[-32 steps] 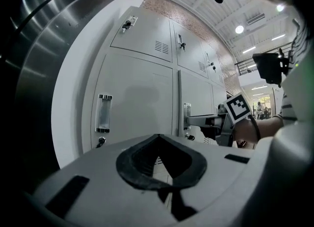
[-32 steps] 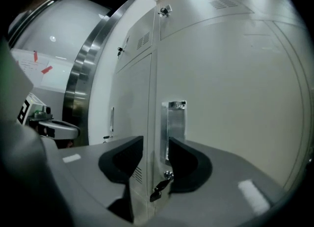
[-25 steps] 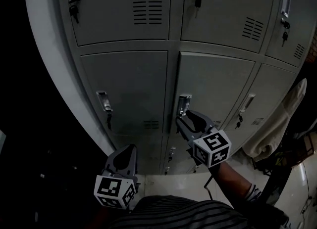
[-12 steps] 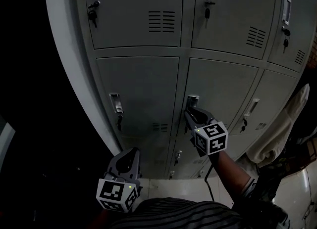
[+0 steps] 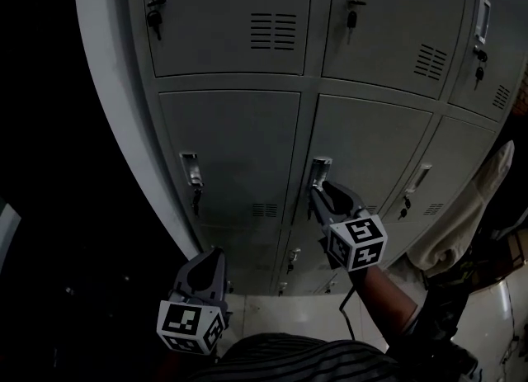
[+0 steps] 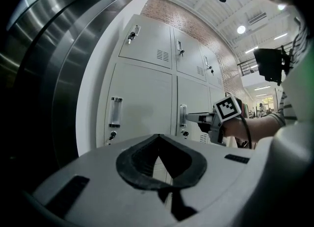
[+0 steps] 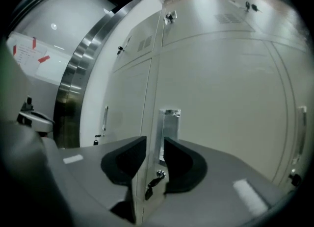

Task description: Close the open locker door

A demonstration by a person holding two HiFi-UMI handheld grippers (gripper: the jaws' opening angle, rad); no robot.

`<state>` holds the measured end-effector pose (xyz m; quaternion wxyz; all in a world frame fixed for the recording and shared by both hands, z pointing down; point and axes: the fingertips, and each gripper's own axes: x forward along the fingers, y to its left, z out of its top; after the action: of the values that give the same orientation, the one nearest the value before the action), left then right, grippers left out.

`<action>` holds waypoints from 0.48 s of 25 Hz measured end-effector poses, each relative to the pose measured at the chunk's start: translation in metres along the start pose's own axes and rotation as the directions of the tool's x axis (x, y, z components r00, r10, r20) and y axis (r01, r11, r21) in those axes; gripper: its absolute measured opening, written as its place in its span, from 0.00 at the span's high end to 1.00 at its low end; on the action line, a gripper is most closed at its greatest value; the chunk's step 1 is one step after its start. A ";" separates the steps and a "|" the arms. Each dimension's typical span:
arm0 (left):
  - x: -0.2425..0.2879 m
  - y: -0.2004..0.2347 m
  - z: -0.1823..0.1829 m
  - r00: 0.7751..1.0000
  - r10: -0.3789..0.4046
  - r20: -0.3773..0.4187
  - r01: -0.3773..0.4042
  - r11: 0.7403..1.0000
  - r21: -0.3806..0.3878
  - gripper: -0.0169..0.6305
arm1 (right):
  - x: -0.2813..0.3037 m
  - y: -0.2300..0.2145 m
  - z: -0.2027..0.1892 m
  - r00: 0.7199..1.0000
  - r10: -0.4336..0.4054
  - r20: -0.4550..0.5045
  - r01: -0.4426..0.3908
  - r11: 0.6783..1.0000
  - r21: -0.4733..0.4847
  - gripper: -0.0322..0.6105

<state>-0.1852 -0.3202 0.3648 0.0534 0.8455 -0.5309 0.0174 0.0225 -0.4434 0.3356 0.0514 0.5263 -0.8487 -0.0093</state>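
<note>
Right gripper (image 5: 318, 193) is stretched out in front of the person on a bare forearm (image 5: 384, 294), its marker cube facing up. Its tips sit at the lower end of the recessed handle (image 5: 320, 172) of the locker door (image 5: 367, 145). From the right gripper view the two dark jaws stand a little apart. The narrow gap between them frames the door's left edge, the shiny handle (image 7: 170, 123) and the key (image 7: 153, 184) hanging under it. I cannot tell from where I stand whether either jaw actually touches the metal.

The left gripper (image 5: 216, 252) hangs low and close to the person's striped shirt (image 5: 280, 360), pointing up at the bottom rows of lockers. Its jaw tips are pressed together with nothing caught in them.

That door is the middle one in the middle row of a grey bank of lockers. It looks about level with the neighbouring door (image 5: 235, 149) on its left, with only a thin dark seam between the two. A small louvred vent sits low on that neighbour, and the neighbour's own handle (image 5: 190, 170) has a key dangling below it.
</note>
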 end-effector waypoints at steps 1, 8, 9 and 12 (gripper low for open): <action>-0.001 -0.001 -0.003 1.000 0.004 -0.005 -0.004 1.000 -0.004 0.97 | -0.013 0.003 0.004 1.000 -0.003 0.023 0.003 1.000 0.007 0.78; -0.033 -0.061 -0.006 1.000 0.009 0.008 -0.009 1.000 -0.019 0.97 | -0.154 0.014 0.012 0.995 -0.004 0.097 -0.003 0.997 0.079 0.84; -0.042 -0.076 -0.008 1.000 0.006 0.012 -0.006 1.000 -0.016 0.97 | -0.179 0.014 0.007 0.996 -0.005 0.094 -0.004 0.996 0.093 0.86; -0.073 -0.124 -0.016 1.000 0.005 0.020 -0.005 1.000 -0.015 0.97 | -0.254 0.013 -0.012 0.997 -0.012 0.075 0.002 0.993 0.122 0.90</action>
<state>-0.1048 -0.1994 0.3654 0.0542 0.8439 -0.5338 0.0052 0.1239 -0.2094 0.3286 -0.0130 0.5307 -0.8472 0.0223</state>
